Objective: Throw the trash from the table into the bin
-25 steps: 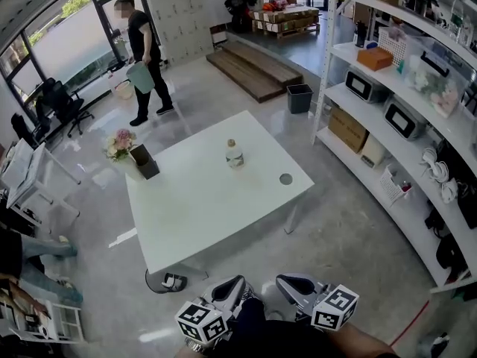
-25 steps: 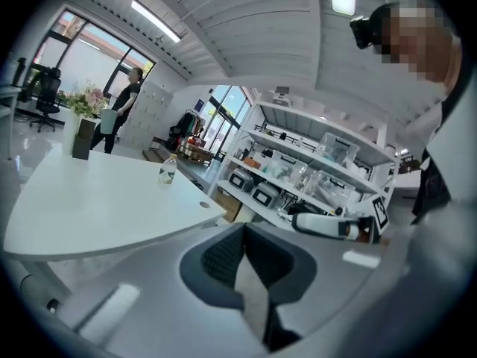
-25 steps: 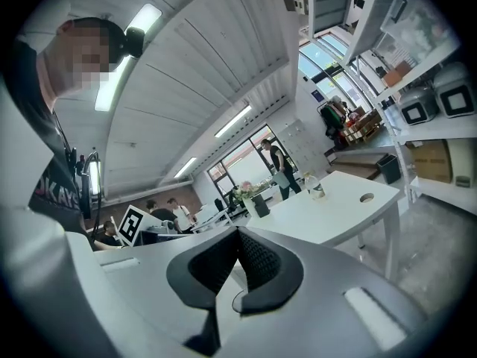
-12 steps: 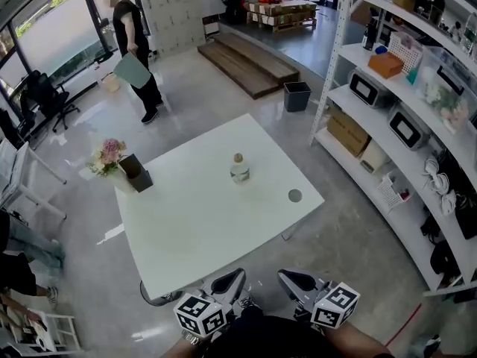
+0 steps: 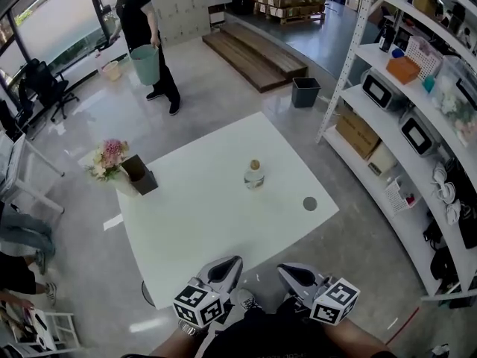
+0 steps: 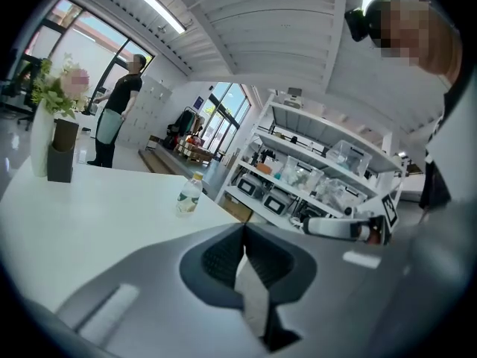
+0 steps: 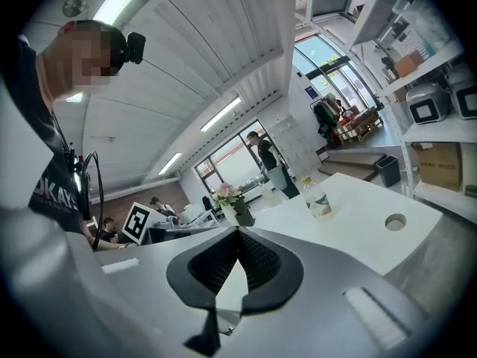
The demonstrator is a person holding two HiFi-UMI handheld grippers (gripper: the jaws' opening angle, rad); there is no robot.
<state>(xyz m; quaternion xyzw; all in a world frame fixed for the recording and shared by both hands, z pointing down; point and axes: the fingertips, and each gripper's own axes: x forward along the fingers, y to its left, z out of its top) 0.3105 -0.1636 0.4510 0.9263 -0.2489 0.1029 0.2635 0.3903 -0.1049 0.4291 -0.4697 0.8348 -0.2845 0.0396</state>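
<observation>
Head view: clear plastic bottle w/ yellow cap (image 5: 254,175) stands upright at frame centre on white rectangular table (image 5: 194,222); dark square bin (image 5: 305,92) on floor, upper right, well apart. Left gripper (image 5: 229,264) & right gripper (image 5: 289,273), bottom centre: jaws closed together, nothing held.

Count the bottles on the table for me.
1: a bottle stands upright on the white table, a little right of its middle. The table's near edge is partly out of sight.
</observation>
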